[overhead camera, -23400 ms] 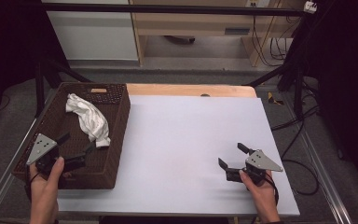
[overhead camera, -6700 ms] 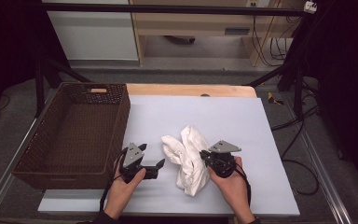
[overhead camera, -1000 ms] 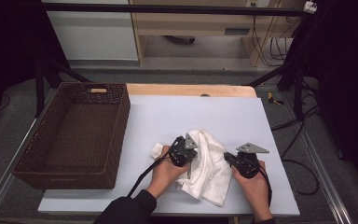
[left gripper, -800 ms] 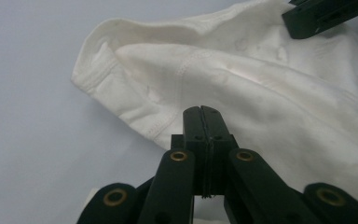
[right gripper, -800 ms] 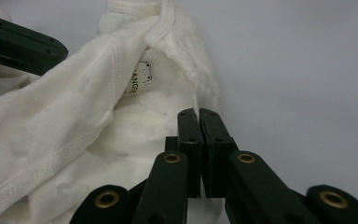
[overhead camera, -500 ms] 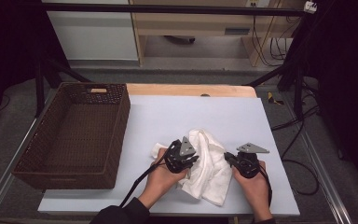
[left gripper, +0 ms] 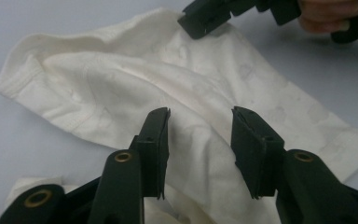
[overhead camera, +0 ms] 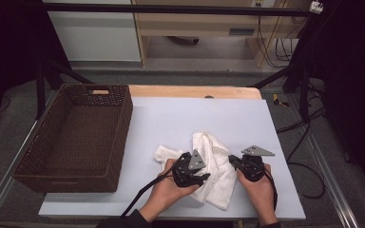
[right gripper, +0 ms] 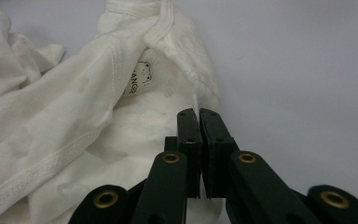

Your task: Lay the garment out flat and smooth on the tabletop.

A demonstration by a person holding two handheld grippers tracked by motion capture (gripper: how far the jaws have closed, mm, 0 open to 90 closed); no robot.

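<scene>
White garment (right gripper: 74,121), small label (right gripper: 139,77) with frog face, letters "ANG" partly readable

A white cloth garment (overhead camera: 212,167) lies crumpled on the desk (overhead camera: 171,123), near the front edge and right of the middle. It is soft cotton with stitched hems and faint printed marks, folded over itself in loose layers. A small label with a frog figure (right gripper: 140,77) shows near a bunched seam.
</scene>
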